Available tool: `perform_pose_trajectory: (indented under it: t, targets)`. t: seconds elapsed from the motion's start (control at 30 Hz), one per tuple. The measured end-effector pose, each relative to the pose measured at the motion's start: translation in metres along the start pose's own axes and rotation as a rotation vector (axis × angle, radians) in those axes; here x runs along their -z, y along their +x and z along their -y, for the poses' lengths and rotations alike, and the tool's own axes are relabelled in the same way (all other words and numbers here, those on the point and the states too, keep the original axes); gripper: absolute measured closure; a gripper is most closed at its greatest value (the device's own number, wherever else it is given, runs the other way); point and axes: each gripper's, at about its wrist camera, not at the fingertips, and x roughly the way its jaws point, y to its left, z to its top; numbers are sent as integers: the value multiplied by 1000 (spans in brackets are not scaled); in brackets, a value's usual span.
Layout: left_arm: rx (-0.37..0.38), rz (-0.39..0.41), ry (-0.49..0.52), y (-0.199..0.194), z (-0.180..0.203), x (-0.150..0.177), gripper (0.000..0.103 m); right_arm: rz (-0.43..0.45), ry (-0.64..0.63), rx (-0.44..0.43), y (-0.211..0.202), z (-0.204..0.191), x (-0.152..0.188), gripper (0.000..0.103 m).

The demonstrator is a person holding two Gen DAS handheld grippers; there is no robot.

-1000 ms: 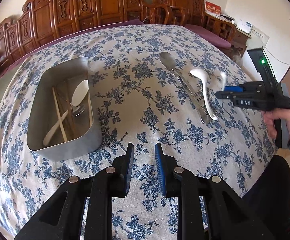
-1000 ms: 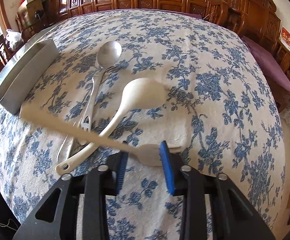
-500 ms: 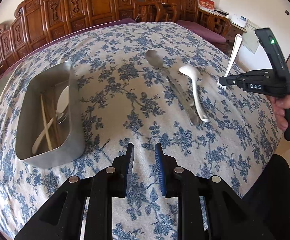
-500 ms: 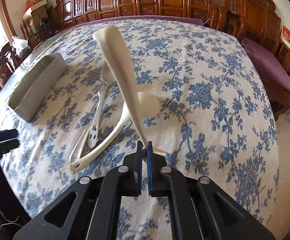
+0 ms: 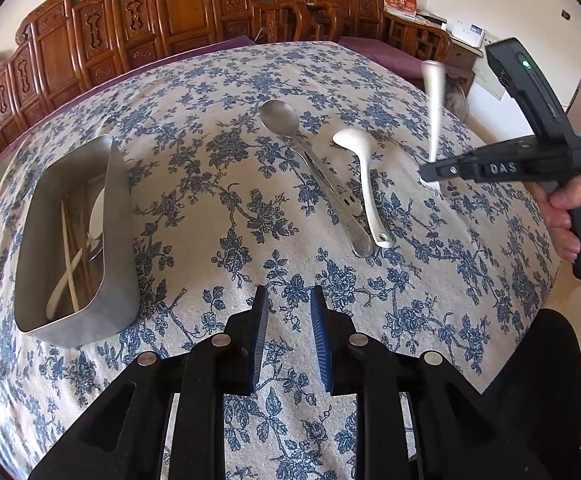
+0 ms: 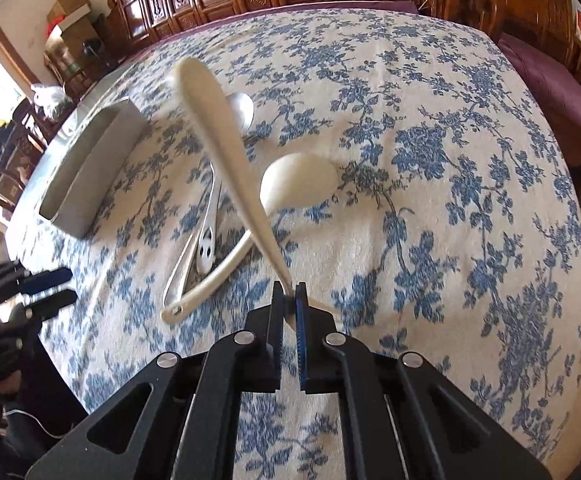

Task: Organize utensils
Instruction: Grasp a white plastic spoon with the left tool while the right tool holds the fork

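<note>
We see the right gripper (image 6: 289, 305) pinching a cream spoon (image 6: 226, 160) near its bowl end, handle tilted up above the desk (image 6: 430, 200). The left gripper (image 5: 289, 326) hovers spread and empty, near the metal tray (image 5: 118, 216). A white ladle (image 5: 364, 184) and steel spoon (image 5: 290, 132) lie side by side between them.

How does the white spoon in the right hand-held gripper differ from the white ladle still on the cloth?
The white spoon is lifted and stands nearly upright, pinched at one end by the right hand-held gripper; the white ladle lies flat on the cloth, ungripped. The spoon stands alone; the ladle lies beside the metal spoon. Both are off-white with long handles.
</note>
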Motion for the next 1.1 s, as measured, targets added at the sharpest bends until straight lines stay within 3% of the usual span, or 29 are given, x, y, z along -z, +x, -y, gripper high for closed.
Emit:
perform_pose_trajectory:
  t: [0.37,0.7,1.1]
  targets:
    - [14,6,3,16,5,-25,83,47,35,12,4,21,-1,98]
    - [32,9,60,57,34,-69,79,88,61,32,-19,41,16,98]
    - [38,-35,96,104,58,-98,79,97,94,27,-25,60,37,98]
